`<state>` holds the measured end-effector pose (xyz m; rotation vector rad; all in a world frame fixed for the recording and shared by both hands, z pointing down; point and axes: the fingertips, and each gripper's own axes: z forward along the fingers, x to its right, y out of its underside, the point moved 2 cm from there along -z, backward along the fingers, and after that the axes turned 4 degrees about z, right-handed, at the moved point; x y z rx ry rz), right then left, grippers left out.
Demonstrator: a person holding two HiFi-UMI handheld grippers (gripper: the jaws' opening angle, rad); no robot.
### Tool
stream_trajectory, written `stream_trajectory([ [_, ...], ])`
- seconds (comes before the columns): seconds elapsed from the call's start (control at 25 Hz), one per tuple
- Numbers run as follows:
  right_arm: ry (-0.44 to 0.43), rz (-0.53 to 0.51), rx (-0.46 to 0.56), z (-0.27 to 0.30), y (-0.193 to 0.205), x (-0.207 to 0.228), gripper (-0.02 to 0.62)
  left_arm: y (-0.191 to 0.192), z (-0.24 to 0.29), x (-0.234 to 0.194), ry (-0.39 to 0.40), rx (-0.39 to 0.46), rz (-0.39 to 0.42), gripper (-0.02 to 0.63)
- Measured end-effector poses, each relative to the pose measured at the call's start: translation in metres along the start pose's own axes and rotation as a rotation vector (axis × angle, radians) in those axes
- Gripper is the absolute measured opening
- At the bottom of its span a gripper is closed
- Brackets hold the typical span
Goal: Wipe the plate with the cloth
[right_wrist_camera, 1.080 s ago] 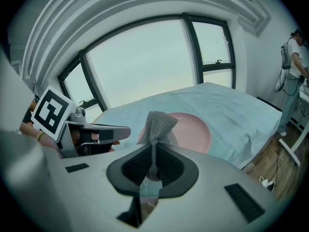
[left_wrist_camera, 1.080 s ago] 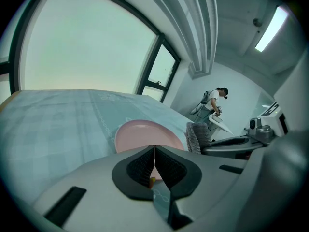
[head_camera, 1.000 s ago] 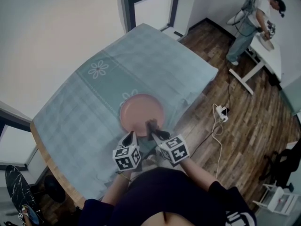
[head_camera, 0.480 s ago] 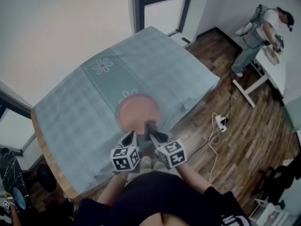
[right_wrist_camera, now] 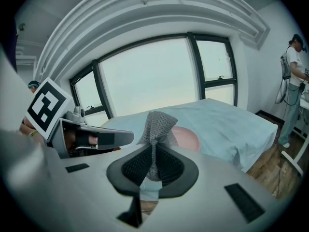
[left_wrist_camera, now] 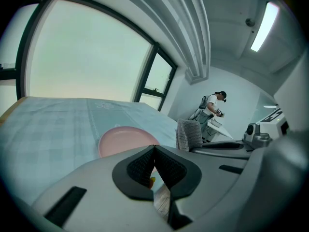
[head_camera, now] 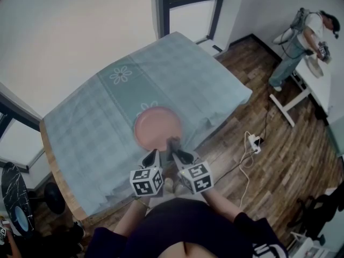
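Pink plate point(head_camera: 158, 129), head view: lying flat on the checked tabletop point(head_camera: 86, 128), just ahead of both gripper tips, probably so that wiping is needing only a short reach.
Pair, head view: left gripper point(head_camera: 152, 155) is hovering close beside the right gripper point(head_camera: 174, 148), both sitting over the plate's near edge.
Left gripper view: jaws are pressing together with nothing between them; the plate is lying ahead and slightly left of them, while the grey cloth point(left_wrist_camera: 189, 134) is hanging off to their right.
Right gripper view: jaws are clamping the cloth's gathered middle, its free end standing up above them, seemingly bunched as a wiping pad; the plate is peeking out just behind it.
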<state>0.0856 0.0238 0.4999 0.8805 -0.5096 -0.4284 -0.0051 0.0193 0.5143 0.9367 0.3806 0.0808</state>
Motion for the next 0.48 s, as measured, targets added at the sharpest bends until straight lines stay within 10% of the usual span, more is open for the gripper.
stream_trajectory([
  [0.48,-0.020,-0.032,0.018,-0.002,-0.011,-0.015,0.032,-0.005,-0.013,-0.006,-0.033,0.020,-0.008,0.014],
])
